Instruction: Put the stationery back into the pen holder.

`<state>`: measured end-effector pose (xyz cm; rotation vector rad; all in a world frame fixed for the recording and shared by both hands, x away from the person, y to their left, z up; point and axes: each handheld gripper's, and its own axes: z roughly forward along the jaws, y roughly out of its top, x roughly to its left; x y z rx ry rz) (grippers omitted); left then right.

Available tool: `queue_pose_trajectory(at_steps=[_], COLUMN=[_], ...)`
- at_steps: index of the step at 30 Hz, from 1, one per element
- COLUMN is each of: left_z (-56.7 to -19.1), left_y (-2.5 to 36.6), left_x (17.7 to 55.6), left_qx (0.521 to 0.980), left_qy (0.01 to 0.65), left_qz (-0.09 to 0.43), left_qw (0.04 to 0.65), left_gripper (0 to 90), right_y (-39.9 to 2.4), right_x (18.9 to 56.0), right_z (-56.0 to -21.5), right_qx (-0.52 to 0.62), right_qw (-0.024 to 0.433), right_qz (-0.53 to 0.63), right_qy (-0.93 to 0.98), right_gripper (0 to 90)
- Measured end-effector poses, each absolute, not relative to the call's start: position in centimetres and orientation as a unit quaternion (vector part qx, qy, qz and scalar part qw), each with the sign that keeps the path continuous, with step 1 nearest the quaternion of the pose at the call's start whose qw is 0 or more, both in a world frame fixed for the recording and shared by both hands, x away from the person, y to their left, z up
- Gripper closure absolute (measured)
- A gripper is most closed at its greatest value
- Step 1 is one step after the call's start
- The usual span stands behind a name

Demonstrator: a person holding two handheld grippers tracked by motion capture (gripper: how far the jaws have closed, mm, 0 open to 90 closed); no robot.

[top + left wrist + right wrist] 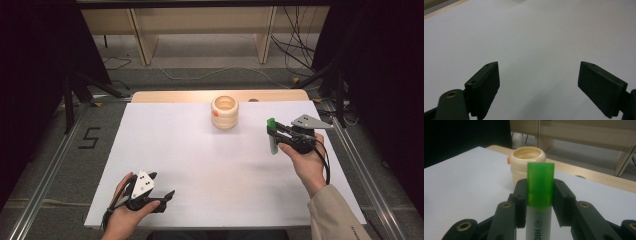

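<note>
While the right gripper clamps a green-capped highlighter upright, cap on top, the cream ribbed cup stands beyond and to the left of it on the white worktop, mouth up. The marker's long axis already matches the cup's opening, so a carry over the rim looks likely. The left gripper, jaws wide and empty, rests well apart from the cup, near the person's edge.

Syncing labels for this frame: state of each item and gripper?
highlighter: green cap on, upright, clamped at the cap.
cream holder: upright on the white tabletop, open top, contents not visible.
right gripper: shut on the highlighter, held above the table.
left gripper: jaws wide open, nothing between them.
</note>
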<state>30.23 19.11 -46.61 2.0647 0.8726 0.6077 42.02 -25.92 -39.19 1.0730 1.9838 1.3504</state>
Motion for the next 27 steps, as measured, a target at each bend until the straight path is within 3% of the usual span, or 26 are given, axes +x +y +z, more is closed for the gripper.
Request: queue_pose_trajectory(at_steps=[27], left_z=[-46.6], left_y=[19.0], left_x=[30.2], left_qx=[0.814], left_qy=[0.345], left_qz=[0.24], left_qw=[0.4], left_gripper=[17.4], right_y=[-24.9], right_x=[43.6], right_z=[-38.5], right_qx=[0.396], right_qw=[0.257], right_qz=[0.508], right_qy=[0.72], right_gripper=[67.3])
